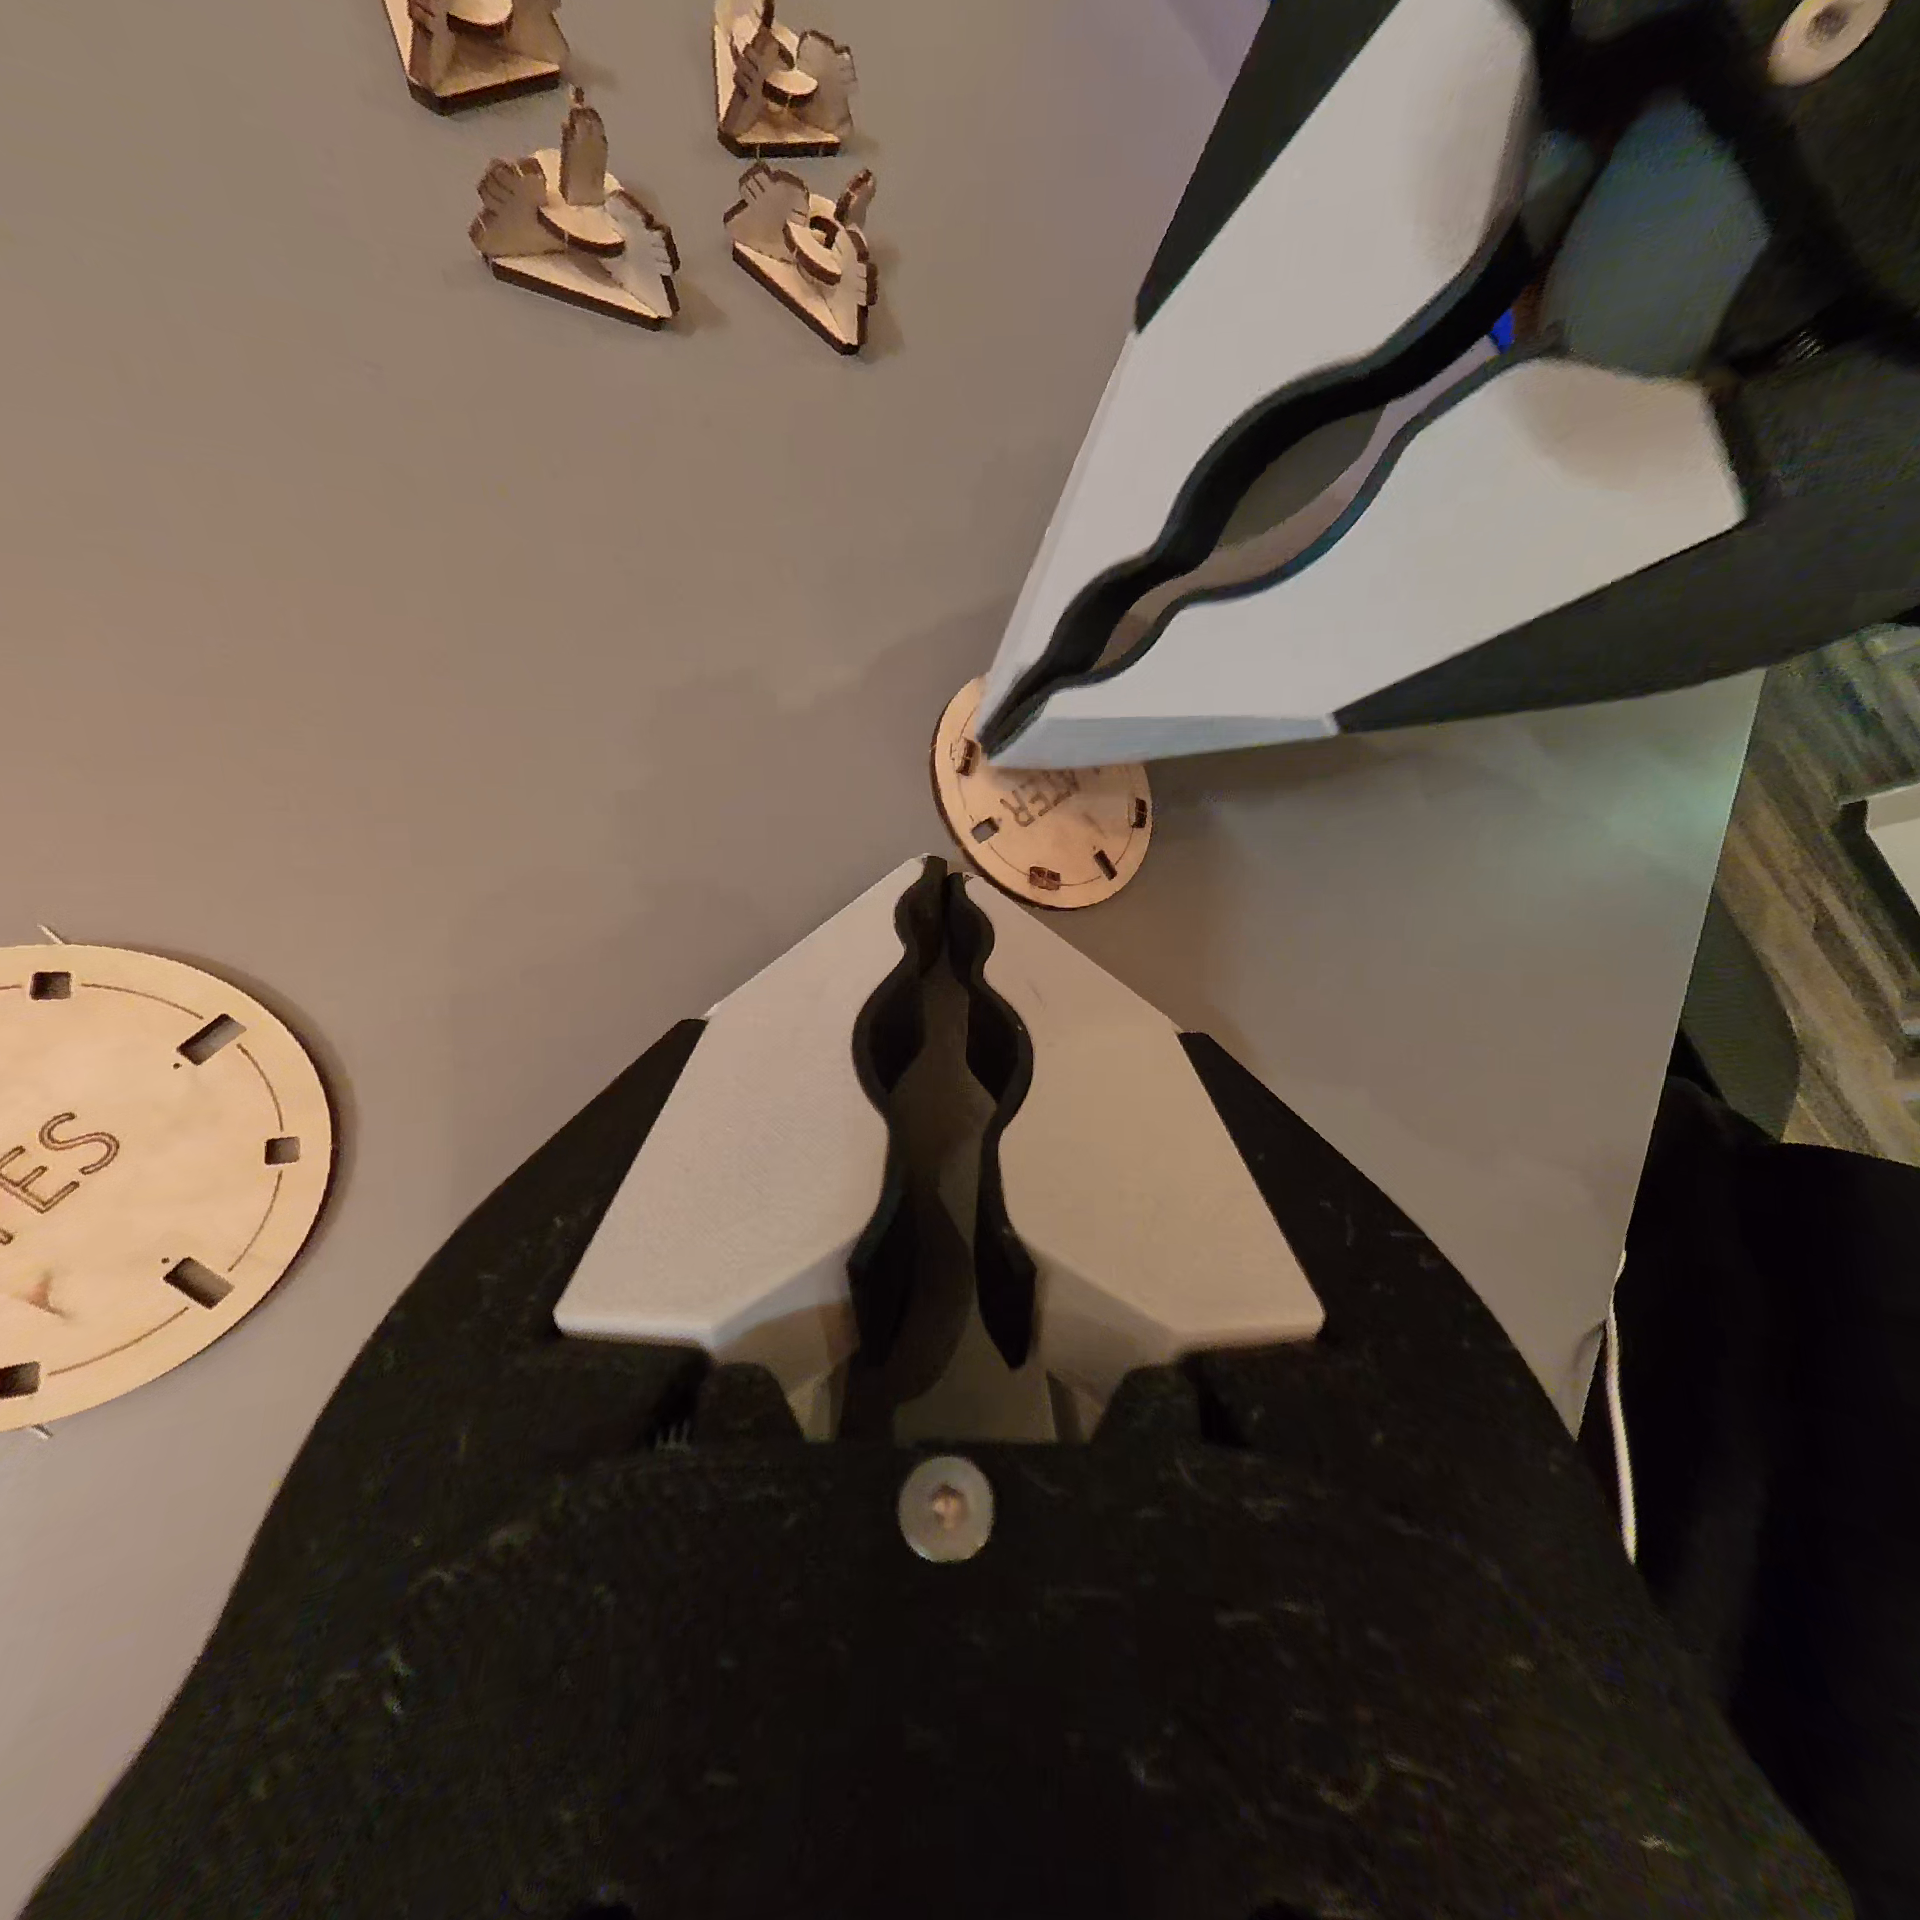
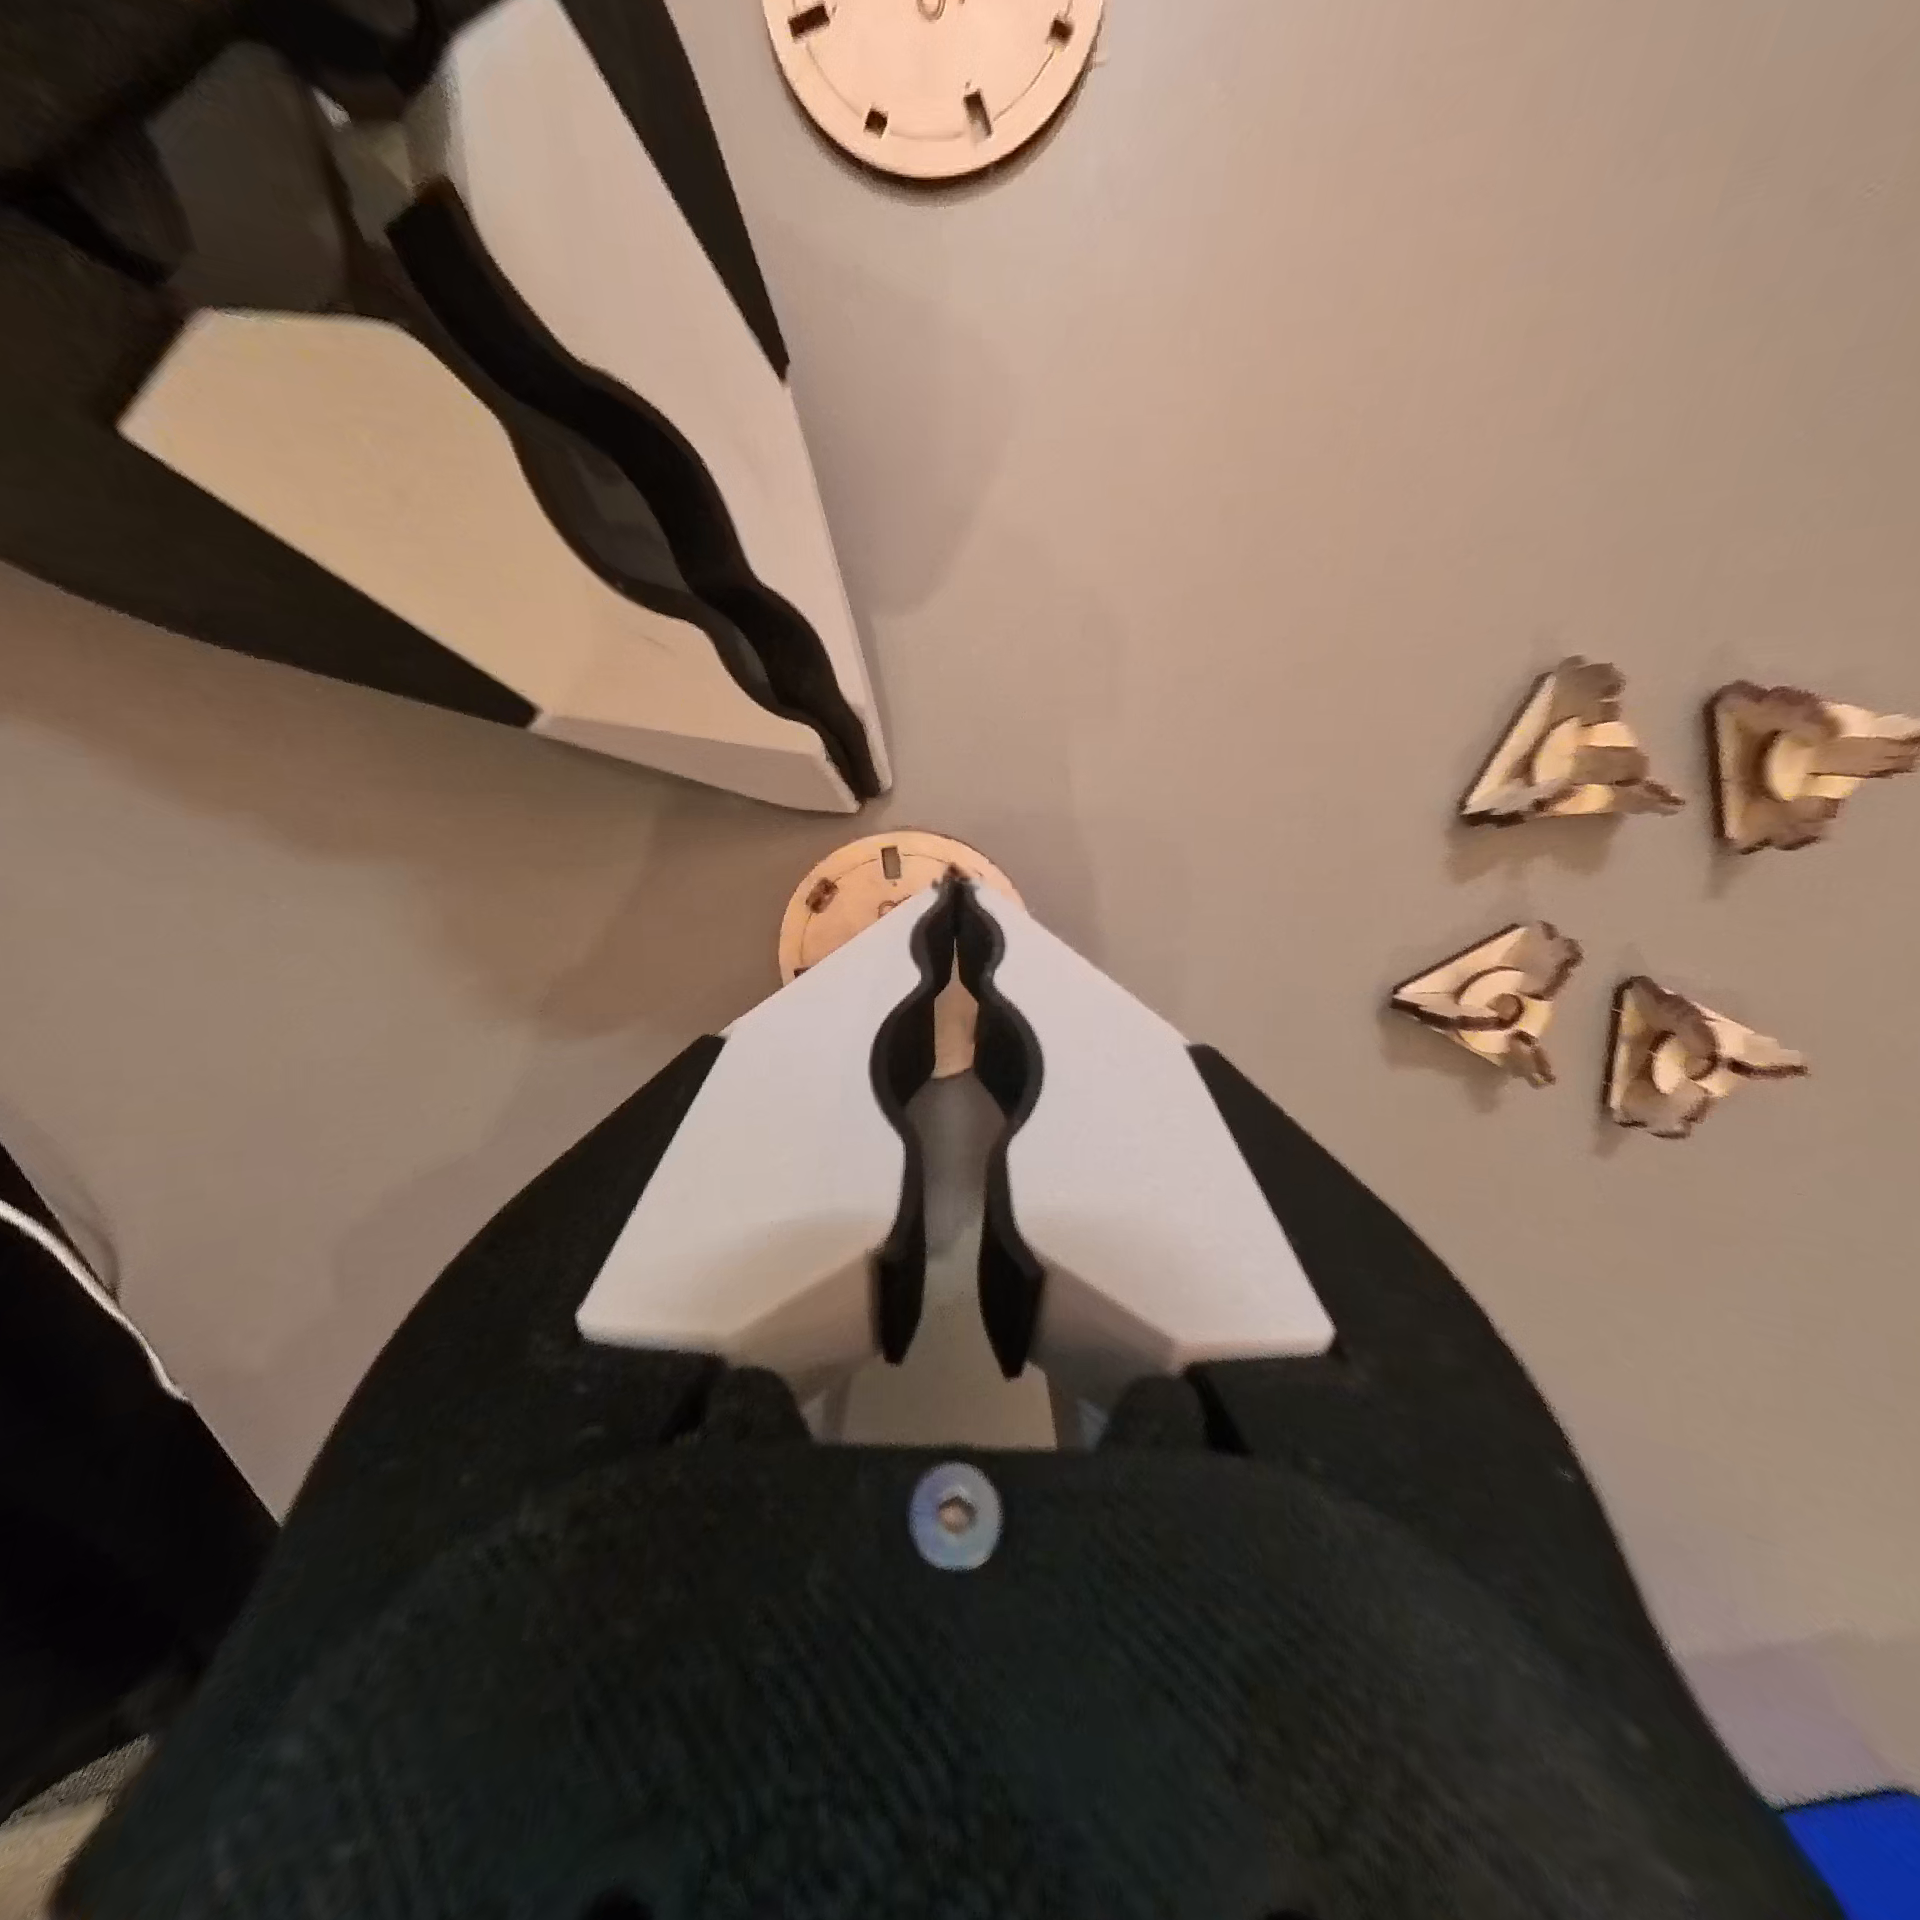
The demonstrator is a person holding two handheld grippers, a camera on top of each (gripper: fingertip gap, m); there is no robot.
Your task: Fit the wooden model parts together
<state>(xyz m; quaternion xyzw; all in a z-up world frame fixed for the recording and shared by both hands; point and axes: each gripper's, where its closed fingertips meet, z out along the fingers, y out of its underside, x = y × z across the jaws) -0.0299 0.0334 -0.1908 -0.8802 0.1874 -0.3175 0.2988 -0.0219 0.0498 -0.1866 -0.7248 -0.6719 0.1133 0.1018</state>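
Item 1, left gripper (image 1: 943,871): we see its jaws closed tip to tip, nothing between them. Tips sit just beside the near rim of a small round wooden disc (image 1: 1049,831); contact w/ the disc we cannot tell.

Item 2, right gripper (image 2: 954,885): jaws closed, pads meeting w/ nothing gripped. Tips are over the small disc's top face near a slot at its edge, seemingly resting on it. In the left wrist view it comes in from upper right.

Item 3, small wooden disc: lies flat on the grey table (image 1: 520,675), near the table's edge; rectangular slots round an engraved ring, engraved lettering in the middle.

Item 4, large wooden disc (image 1: 156,1174): same make, slotted, lettered; flat on the table, well apart from the small one, to the left of the left gripper.

Item 5, four small wooden wedge-shaped assemblies (image 1: 582,229): triangular bases w/ upright cut pieces slotted in, grouped two by two on the table, well apart from both grippers.
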